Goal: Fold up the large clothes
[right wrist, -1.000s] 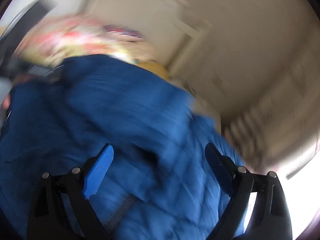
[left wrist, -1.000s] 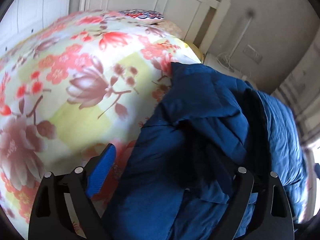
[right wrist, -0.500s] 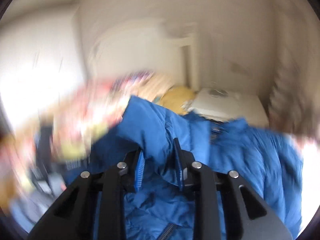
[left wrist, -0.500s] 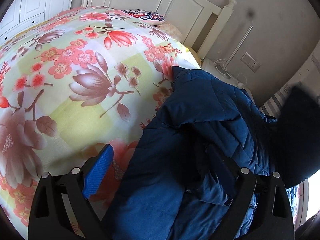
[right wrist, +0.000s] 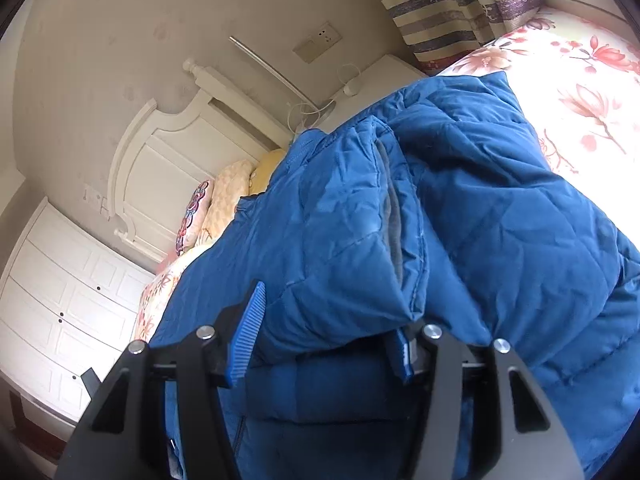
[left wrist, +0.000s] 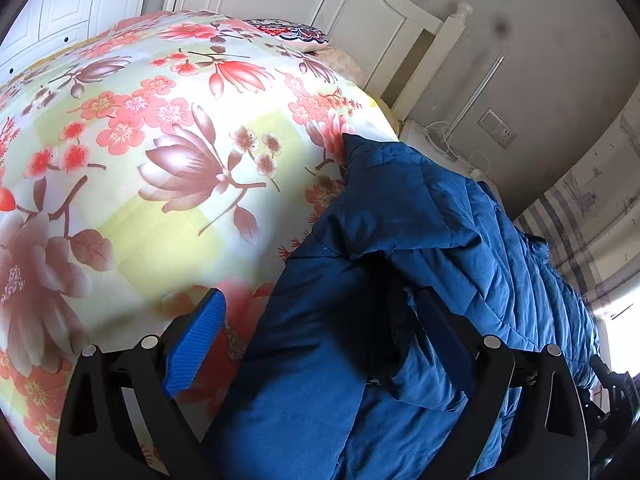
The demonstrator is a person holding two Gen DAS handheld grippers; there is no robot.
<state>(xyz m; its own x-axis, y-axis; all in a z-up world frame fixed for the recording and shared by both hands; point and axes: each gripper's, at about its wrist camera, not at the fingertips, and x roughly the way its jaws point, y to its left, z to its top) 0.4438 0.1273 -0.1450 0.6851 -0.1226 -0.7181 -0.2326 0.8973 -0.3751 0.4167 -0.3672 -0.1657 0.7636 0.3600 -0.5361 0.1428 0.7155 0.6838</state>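
Observation:
A large dark blue quilted jacket [left wrist: 400, 272] lies in a heap on the right side of a bed with a floral cover [left wrist: 160, 152]. My left gripper [left wrist: 316, 344] is open just above the jacket's near edge, its blue pad [left wrist: 196, 336] over the bedcover, with blue fabric lying between the jaws. In the right wrist view the jacket [right wrist: 480, 220] fills the frame. My right gripper [right wrist: 324, 340] has its jaws apart, with a thick fold of the jacket bulging between the pads.
A white headboard [left wrist: 320, 4] and pillows [left wrist: 288, 34] stand at the far end of the bed. A white nightstand with cables [right wrist: 360, 84] is beside it. White wardrobe doors [right wrist: 68, 300] and a striped curtain [right wrist: 448, 4] line the walls.
My right gripper swung fast across the room and rolled over; its jaws, narrow on a fold half a second ago, now stand wider. The left gripper barely moved.

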